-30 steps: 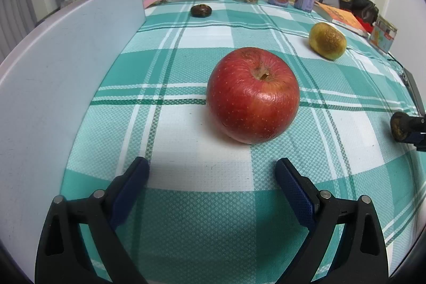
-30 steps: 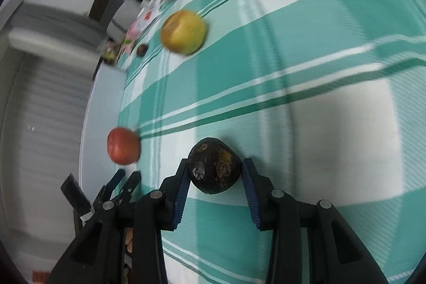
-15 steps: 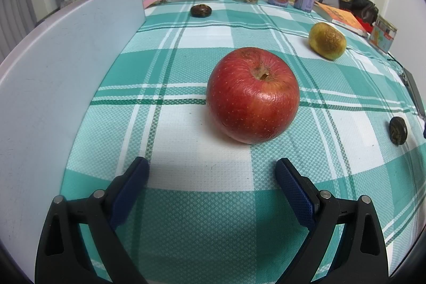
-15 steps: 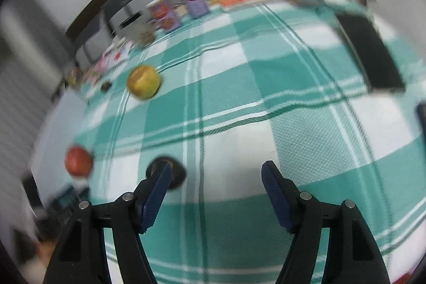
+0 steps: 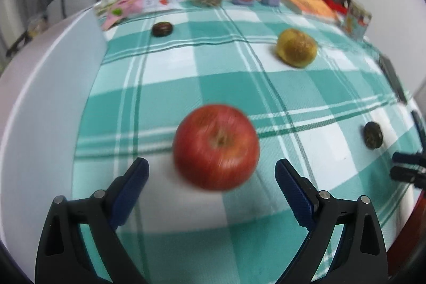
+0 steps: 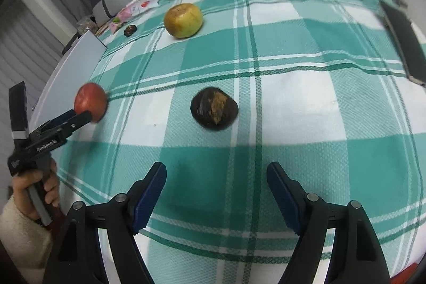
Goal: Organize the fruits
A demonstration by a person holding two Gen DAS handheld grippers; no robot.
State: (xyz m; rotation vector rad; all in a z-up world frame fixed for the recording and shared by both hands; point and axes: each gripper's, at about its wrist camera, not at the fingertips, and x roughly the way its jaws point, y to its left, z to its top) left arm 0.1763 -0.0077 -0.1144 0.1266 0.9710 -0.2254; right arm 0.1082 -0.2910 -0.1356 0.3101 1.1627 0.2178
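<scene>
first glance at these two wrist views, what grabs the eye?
The red apple dominates the left wrist view, sitting on the green-and-white checked tablecloth just ahead of the open left tongs. In the right wrist view a dark wrinkled fruit lies free on the cloth ahead of the right tongs, whose jaws are opening with nothing between them. A yellow fruit sits farther back, and a second small dark fruit near the far left.

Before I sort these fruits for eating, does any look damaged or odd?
Yes: the yellow fruit at the far middle is brown-blotched, and the near dark fruit shows a torn tan patch. The red apple looks sound.
</scene>
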